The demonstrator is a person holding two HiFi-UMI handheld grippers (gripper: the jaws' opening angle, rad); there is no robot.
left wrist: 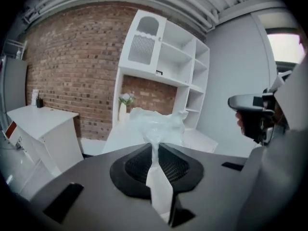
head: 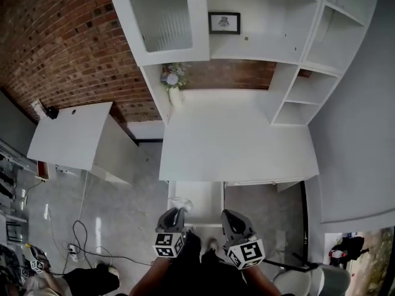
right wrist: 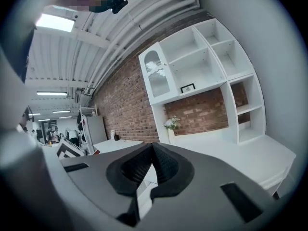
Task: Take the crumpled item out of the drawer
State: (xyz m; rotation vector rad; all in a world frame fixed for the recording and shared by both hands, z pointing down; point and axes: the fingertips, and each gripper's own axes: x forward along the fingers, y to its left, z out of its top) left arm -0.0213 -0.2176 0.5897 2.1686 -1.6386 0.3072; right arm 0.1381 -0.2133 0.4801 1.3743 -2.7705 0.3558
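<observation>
The crumpled item (left wrist: 156, 126), a wad of thin, clear-whitish film, is pinched by a narrow twisted neck between the closed jaws of the left gripper (left wrist: 155, 147), with its bulk fanned out beyond the tips. In the head view it is seen over the front left corner of the open drawer (head: 213, 196) under the white worktop (head: 234, 140); whether it has fully cleared the drawer cannot be told. The right gripper (right wrist: 151, 150) is held beside it with its jaws together on nothing. Since only a thin strip is clamped, the film could be pulled through the pads or torn if the loose part were caught on the drawer's edge, and it could be dropped back inside. No brand, label or legible writing is seen: the framed picture (head: 224, 23) on the shelf cannot be read, and only square patterns are carried by the marker cube (head: 168, 243).
</observation>
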